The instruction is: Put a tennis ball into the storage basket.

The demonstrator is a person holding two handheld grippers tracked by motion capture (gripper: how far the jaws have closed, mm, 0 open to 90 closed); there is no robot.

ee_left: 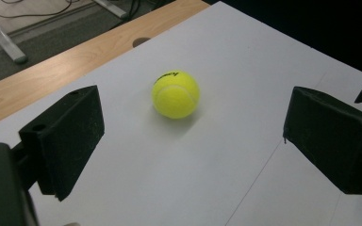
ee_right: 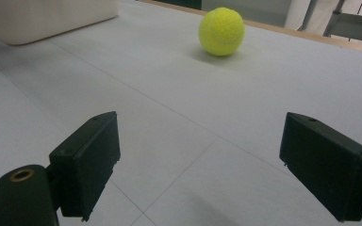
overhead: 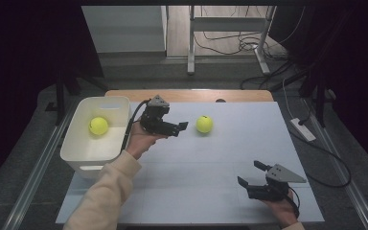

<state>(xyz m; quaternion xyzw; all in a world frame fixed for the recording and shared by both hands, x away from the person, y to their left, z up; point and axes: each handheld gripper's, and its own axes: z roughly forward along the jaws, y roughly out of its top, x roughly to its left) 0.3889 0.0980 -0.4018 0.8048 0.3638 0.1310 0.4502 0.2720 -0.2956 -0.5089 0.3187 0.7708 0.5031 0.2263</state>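
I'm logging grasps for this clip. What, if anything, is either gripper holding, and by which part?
Nothing is held. The left gripper and right gripper are both open and empty; one tennis ball lies free on the table, another sits in the white bin.

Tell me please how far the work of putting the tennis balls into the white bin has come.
About half, it seems. One tennis ball already lies in the white bin. The second ball rests on the white mat, untouched. The left gripper is open and points at it; the right gripper is open, near the front edge. Grasping and dropping remain.
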